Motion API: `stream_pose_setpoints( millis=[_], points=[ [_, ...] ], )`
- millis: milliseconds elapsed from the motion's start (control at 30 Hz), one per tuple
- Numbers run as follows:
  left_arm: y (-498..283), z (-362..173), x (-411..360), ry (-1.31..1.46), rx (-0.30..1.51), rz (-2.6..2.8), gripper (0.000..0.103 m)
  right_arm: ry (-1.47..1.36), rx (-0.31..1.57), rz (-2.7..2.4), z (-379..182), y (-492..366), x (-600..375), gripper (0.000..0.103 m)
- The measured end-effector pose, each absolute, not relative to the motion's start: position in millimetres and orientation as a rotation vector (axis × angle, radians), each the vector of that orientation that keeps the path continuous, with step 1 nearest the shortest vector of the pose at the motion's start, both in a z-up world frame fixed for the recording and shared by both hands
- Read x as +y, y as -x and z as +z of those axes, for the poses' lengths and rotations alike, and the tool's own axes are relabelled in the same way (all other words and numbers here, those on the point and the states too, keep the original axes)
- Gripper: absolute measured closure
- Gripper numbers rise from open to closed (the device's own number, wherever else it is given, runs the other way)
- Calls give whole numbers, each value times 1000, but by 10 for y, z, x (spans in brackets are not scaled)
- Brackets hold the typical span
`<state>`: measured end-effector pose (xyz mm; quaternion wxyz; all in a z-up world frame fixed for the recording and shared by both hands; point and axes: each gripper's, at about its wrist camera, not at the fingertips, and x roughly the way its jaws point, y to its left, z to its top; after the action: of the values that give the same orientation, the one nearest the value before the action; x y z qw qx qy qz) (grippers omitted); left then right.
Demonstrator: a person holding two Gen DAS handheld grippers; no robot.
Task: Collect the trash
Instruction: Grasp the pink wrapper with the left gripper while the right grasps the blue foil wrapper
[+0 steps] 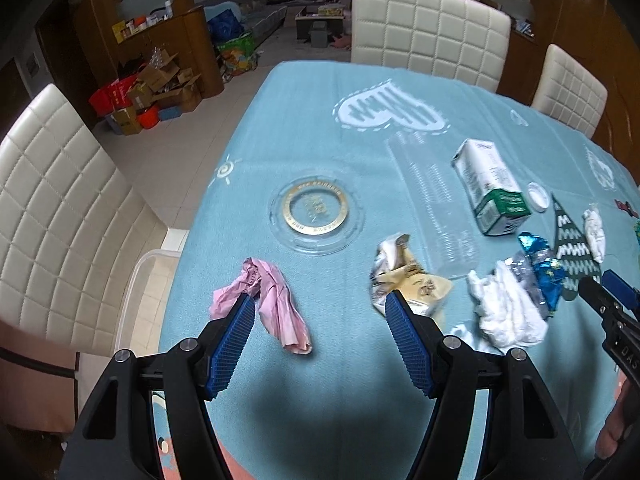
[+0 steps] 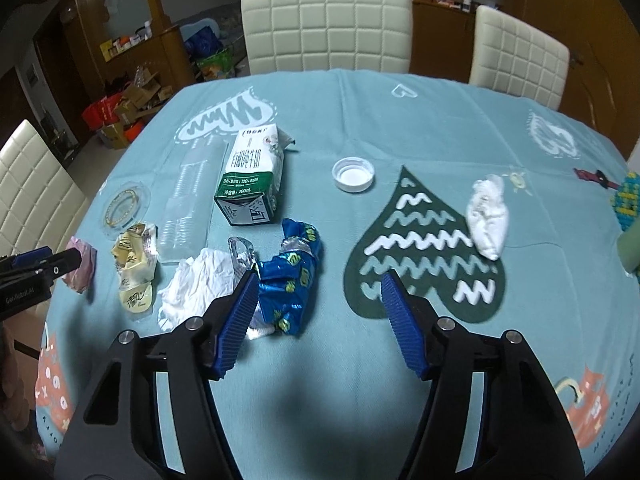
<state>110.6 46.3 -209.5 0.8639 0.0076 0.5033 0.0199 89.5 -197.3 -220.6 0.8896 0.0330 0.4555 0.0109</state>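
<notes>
milk carton (image 2: 251, 176) | on its side | long axis toward far chair (image 2: 326, 26)

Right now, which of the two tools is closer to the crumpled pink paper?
Left. The left tool hangs just over the pink paper, one finger overlapping its edge. The right tool is farther along the table, by the blue wrapper.

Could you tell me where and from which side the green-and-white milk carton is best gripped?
Probably from above, across the two long side faces of the milk carton near its middle. It lies flat with those sides parallel and bare; the clear bottle lies close on one side, so come straight down.
</notes>
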Motion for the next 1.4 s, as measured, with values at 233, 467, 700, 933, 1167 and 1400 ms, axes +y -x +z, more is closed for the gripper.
stream_pose_setpoints(
  millis=[233, 467, 700, 933, 1167, 1400],
  points=[
    [-1205, -2308, 517, -13, 1100, 68, 37, -74, 989, 57, -2412, -1140, -1886, 39],
    [-1280, -2482, 539, 0, 1133, 74, 37, -158, 1070, 71, -2667, -1236, -2002, 65],
    [-1293, -2488, 529, 10, 1126, 71, 81, -155, 1045, 42, -2624, -1185, -2063, 66],
    [-1199, -2272, 536, 22, 1059, 40, 97, -146, 1018, 37, -2480, -1099, -2044, 66],
    [-1009, -2001, 521, 15, 990, 23, 97, -114, 962, 54, -2206, -917, -1953, 66],
    [-782, -1815, 627, 21, 942, 31, 97, -84, 912, 72, -1961, -683, -1811, 66]
  ],
)
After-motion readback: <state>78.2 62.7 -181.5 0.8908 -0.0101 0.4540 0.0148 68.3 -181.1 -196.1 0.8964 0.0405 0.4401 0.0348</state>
